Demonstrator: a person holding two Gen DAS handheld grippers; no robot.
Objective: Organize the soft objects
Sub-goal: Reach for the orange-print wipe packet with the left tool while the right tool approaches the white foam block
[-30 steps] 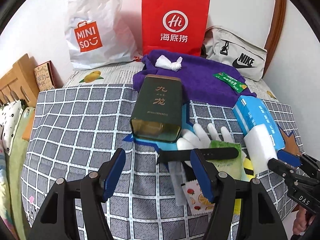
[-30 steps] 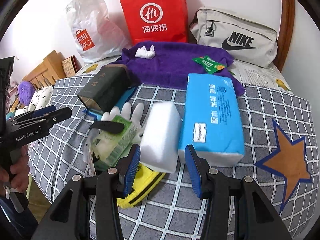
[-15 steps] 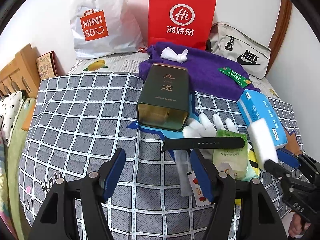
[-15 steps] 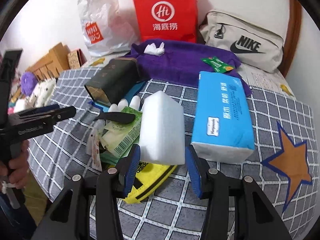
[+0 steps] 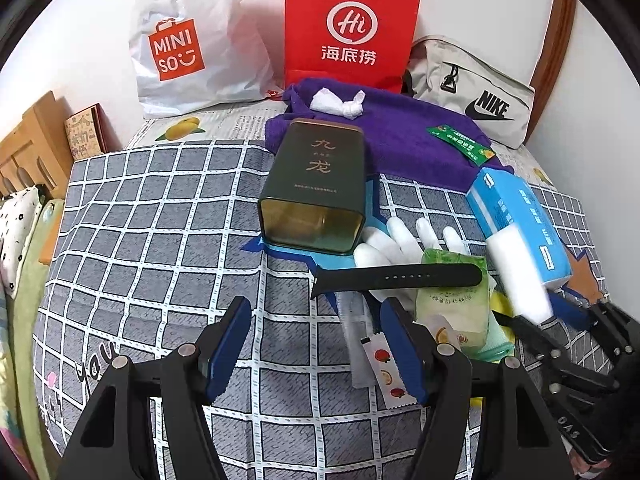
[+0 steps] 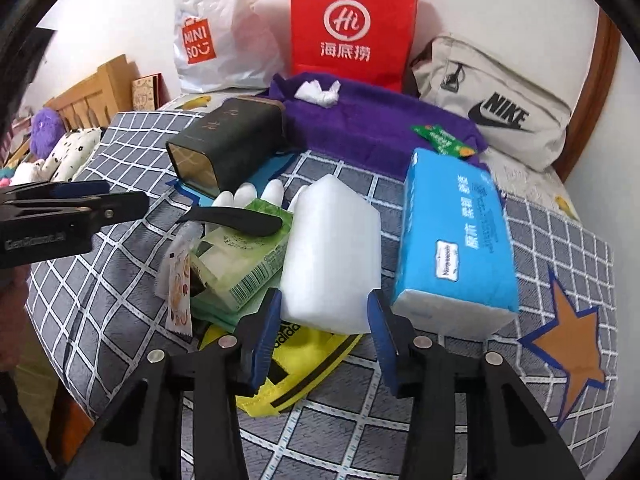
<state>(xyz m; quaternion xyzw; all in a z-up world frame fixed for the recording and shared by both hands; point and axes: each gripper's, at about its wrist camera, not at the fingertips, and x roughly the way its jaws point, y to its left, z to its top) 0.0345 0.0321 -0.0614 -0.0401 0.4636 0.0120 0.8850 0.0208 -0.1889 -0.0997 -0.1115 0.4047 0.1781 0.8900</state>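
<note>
A white sponge block [image 6: 332, 256] lies on the checked bedspread, its near end between my right gripper's open fingers; my right gripper [image 6: 324, 336] does not clamp it. It also shows in the left wrist view [image 5: 520, 276]. Beside it lie a blue tissue pack [image 6: 456, 240], a green wipes pack [image 6: 240, 256], a white glove [image 6: 248, 196], a black strap [image 6: 236, 218] and a yellow cloth [image 6: 304, 360]. A purple towel [image 6: 380, 120] lies behind. My left gripper [image 5: 316, 344] is open and empty above the bedspread, left of the pile.
A dark green tin [image 5: 316, 188] lies on its side behind the pile. A red paper bag [image 5: 352, 28], a white Miniso bag [image 5: 188, 40] and a grey Nike pouch [image 5: 472, 88] stand against the wall. Plush toys [image 6: 48, 136] and a wooden headboard [image 5: 28, 144] are left.
My right gripper has moved forward until its open fingers flank the near end of the sponge. My left gripper has risen a little and stays open.
</note>
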